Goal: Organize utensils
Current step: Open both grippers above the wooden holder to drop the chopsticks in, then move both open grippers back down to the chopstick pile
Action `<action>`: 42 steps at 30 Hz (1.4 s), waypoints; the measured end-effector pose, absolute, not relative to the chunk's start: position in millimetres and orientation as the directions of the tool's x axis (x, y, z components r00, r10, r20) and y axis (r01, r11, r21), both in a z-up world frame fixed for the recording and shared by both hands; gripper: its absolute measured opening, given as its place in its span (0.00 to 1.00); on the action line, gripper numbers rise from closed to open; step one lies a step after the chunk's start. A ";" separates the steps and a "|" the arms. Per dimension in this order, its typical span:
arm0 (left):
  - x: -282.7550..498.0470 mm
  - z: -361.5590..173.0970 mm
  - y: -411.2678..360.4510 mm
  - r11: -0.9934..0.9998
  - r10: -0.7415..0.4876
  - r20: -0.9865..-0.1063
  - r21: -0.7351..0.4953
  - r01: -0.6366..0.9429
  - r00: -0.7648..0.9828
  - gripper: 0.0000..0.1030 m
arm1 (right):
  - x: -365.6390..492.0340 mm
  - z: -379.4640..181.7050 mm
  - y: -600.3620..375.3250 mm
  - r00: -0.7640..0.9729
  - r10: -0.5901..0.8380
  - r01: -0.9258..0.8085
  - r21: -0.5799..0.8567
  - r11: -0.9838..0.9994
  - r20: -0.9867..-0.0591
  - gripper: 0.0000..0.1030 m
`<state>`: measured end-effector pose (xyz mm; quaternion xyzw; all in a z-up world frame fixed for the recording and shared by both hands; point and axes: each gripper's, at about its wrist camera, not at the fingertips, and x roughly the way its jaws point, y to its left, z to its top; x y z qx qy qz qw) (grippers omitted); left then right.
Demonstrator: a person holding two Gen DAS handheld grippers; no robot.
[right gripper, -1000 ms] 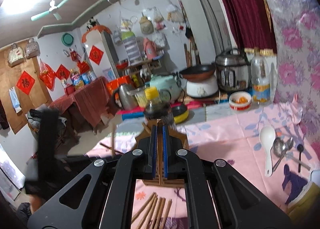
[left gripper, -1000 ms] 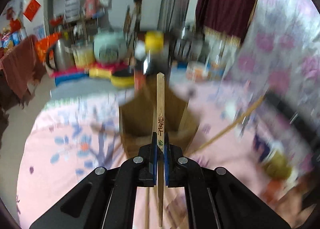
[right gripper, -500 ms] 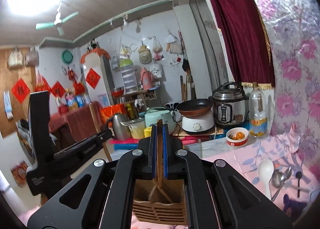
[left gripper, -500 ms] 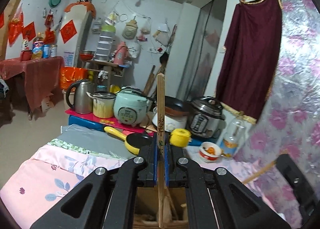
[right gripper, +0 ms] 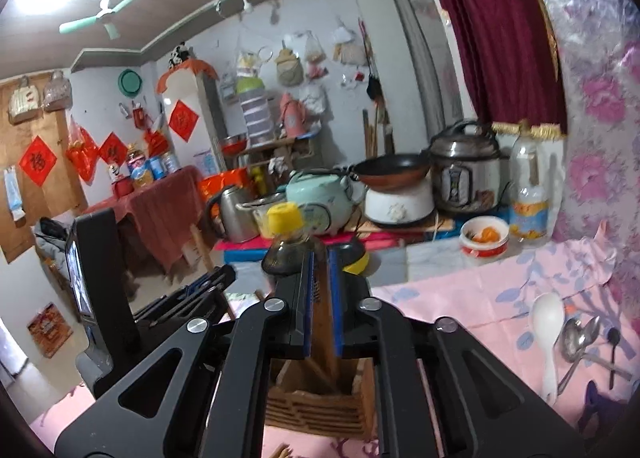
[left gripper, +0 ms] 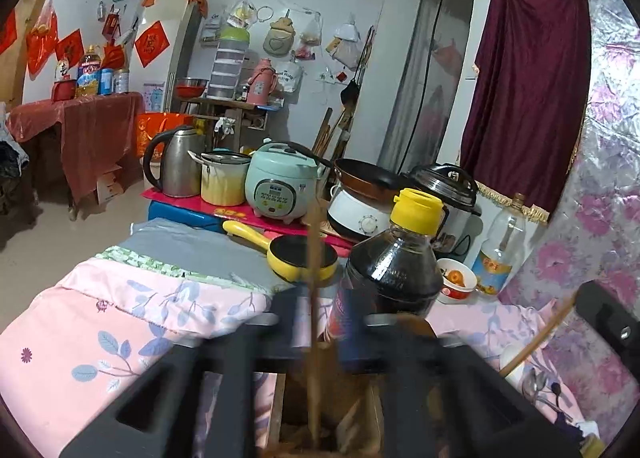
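- Left wrist view: your left gripper (left gripper: 316, 322) is smeared by motion blur. Its fingers appear spread apart, but the blur leaves this uncertain, so you cannot tell its state.
- A blurred chopstick (left gripper: 314, 338) stands nearly upright in the gap between the fingers. Its lower end reaches into the wooden utensil holder (left gripper: 320, 430) below. Whether the fingers touch it cannot be told.
- Behind the holder stands a dark sauce bottle (left gripper: 394, 270) with a yellow cap, on the pink floral tablecloth (left gripper: 120, 338).
- At the right edge of this view you see part of your other gripper with a second chopstick (left gripper: 536, 342) slanting from it.
- Right wrist view: your right gripper (right gripper: 322, 298) is clenched on a chopstick (right gripper: 322, 322), blue pads (right gripper: 307, 306) pressing its two sides.
- That chopstick's lower end sits inside the wooden utensil holder (right gripper: 316, 406), directly beneath the fingers.
- Well to the right on the cloth lie a white rice spoon (right gripper: 548, 334) and metal spoons (right gripper: 578, 338), side by side.
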<state>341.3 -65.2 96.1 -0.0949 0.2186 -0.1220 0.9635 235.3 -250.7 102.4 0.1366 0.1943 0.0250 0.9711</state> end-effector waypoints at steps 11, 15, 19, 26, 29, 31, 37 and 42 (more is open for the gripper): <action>317.8 128.5 -36.3 0.942 -0.279 -0.377 -0.287 0.175 0.883 0.94 | 225.9 110.3 -257.8 0.933 0.079 0.022 0.275 0.961 -0.352 0.42; 321.4 132.3 -27.2 0.942 -0.280 -0.425 -0.292 0.163 0.860 0.94 | 221.5 112.9 -263.4 0.938 0.060 0.044 0.290 0.956 -0.342 0.63; 315.0 131.9 -14.2 0.945 -0.264 -0.456 -0.299 0.134 0.850 0.94 | 214.7 116.2 -266.8 0.944 0.058 0.052 0.321 0.946 -0.325 0.75; 282.9 120.3 4.3 0.965 -0.206 -0.518 -0.250 0.084 0.830 0.94 | 194.2 119.1 -254.7 0.932 0.104 0.024 0.345 0.938 -0.347 0.77; 262.2 111.4 9.7 0.972 -0.189 -0.548 -0.221 0.076 0.815 0.94 | 177.0 120.2 -244.6 0.927 0.113 0.010 0.325 0.946 -0.358 0.77; 247.3 103.1 11.6 0.981 -0.161 -0.568 -0.184 0.066 0.807 0.94 | 161.5 121.9 -237.8 0.925 0.107 0.005 0.295 0.956 -0.364 0.78; 191.5 43.7 23.0 0.997 -0.075 -0.659 -0.059 0.047 0.749 0.94 | 109.3 120.1 -221.1 0.918 0.077 0.003 0.202 0.979 -0.389 0.85; 166.1 -4.0 38.0 0.995 -0.097 -0.782 -0.062 0.078 0.616 0.94 | 52.8 71.0 -216.2 0.912 0.038 0.011 0.116 0.993 -0.409 0.94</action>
